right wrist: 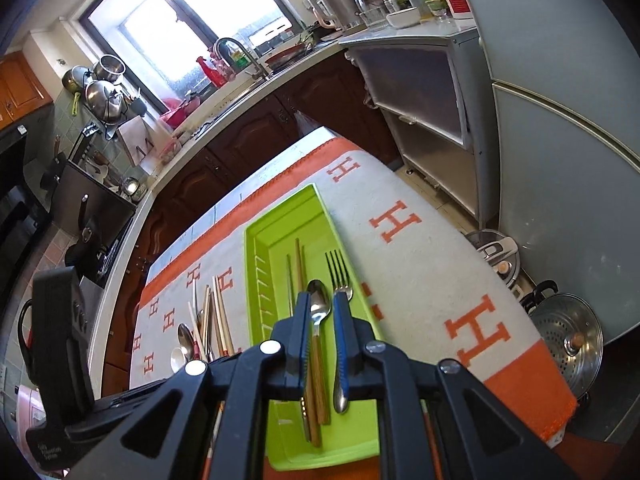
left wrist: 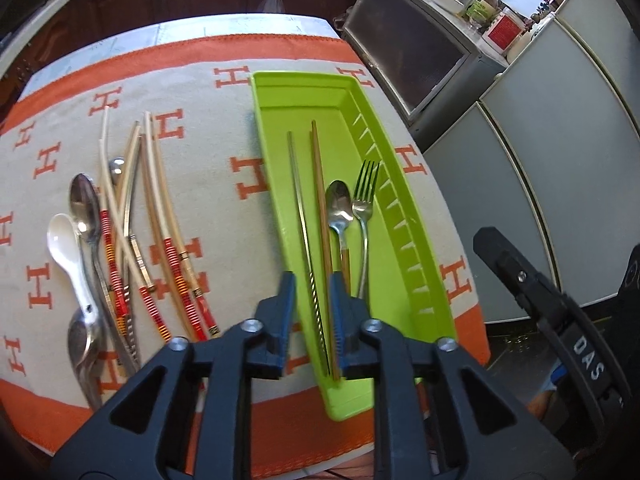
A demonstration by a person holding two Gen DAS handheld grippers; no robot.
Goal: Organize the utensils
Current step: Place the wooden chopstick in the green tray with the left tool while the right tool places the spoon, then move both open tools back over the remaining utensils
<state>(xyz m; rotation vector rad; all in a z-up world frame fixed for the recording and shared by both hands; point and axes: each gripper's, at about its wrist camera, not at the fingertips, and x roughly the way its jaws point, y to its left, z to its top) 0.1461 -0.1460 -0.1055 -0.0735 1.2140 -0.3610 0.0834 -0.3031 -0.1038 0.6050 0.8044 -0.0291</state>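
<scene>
A lime-green tray [left wrist: 264, 120] lies on the orange-and-cream cloth. It holds a metal chopstick [left wrist: 298, 200], a wooden chopstick [left wrist: 320, 184], a wooden-handled spoon [left wrist: 339, 200] and a fork [left wrist: 366, 200]. My left gripper [left wrist: 312, 292] is open above the tray's near end, and both chopsticks show through the gap between its fingers. In the right wrist view my right gripper [right wrist: 321, 320] hovers open over the tray [right wrist: 247, 272], straddling the spoon [right wrist: 320, 304], with the fork [right wrist: 338, 268] just right of it. Neither gripper holds anything.
Left of the tray lies a loose pile of red-banded chopsticks and metal spoons [left wrist: 120, 240], with a white ceramic spoon [left wrist: 64, 240]. A refrigerator [left wrist: 560, 160] and cabinet stand right of the table. Pots [right wrist: 568, 332] sit on the floor there.
</scene>
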